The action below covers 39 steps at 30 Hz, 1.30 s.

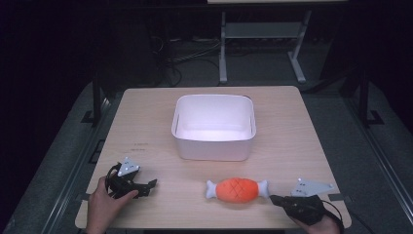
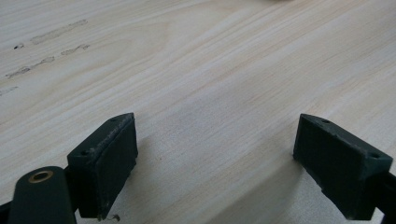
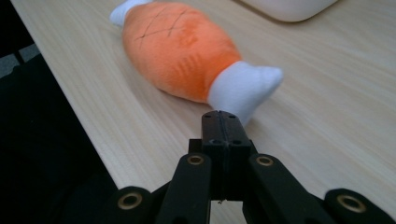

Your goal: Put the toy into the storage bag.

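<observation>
Item: plush meat-on-bone toy, lower centre of the high view, lying on the desk before a white bin. We note right gripper, jaws closed empty beside its bone end; left gripper, jaws open.

We are counting one plush meat toy, orange with two white bone ends, one white tub, one wooden bench, and two tools: left tool, right tool.
</observation>
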Each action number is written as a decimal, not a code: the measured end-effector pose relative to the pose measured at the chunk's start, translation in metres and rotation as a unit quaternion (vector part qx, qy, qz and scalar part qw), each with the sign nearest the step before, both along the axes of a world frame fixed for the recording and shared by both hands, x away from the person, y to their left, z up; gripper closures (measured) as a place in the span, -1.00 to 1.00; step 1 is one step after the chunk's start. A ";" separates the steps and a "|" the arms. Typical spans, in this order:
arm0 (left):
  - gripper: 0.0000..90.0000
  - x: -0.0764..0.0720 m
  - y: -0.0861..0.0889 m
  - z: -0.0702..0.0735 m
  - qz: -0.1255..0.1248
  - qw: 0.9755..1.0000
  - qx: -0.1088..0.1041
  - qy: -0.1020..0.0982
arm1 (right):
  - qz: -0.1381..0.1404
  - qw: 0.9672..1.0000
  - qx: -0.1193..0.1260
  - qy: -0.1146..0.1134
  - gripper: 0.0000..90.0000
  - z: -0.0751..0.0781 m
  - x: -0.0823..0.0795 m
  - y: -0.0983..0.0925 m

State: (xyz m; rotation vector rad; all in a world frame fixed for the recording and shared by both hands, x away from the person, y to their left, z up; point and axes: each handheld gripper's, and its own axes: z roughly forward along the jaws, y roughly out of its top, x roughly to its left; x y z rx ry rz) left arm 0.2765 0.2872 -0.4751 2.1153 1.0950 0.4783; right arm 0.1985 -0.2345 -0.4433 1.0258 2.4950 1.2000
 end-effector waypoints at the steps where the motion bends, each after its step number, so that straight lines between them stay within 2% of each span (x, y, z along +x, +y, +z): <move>1: -0.72 0.000 0.000 0.000 0.000 1.000 0.000 0.000 | 0.007 1.000 -0.002 0.006 0.99 -0.004 0.001 0.005; 9: -0.72 0.000 0.000 0.000 0.000 1.000 0.000 0.000 | 0.016 1.000 -0.015 0.015 0.99 -0.013 0.006 0.013; 17: -0.71 0.000 0.000 0.000 0.000 1.000 0.000 0.000 | 0.015 1.000 -0.020 0.017 0.99 -0.016 0.012 0.014; 39: -0.71 0.000 0.000 0.000 0.000 1.000 0.000 0.000 | 0.008 0.999 -0.035 -0.004 0.99 -0.019 0.045 0.017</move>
